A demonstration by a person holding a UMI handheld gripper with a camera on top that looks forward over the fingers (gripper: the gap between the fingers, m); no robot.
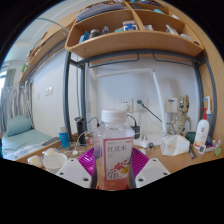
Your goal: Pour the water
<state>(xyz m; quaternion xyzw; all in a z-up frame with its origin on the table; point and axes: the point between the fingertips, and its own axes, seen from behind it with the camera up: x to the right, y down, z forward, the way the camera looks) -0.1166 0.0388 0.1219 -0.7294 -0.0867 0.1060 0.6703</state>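
Gripper (113,170) clamped on capped bottle (114,150), desk edge (60,152) close beyond, shelf (130,42) overhead.

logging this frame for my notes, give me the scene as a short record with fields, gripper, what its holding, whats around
gripper: gripper shut on bottle, a finger at each side
held object: bottle, upright, clear, pink label, cap on
pour status: not yet begun
beyond bottle: desk with white bottle
above: wooden shelf holding items
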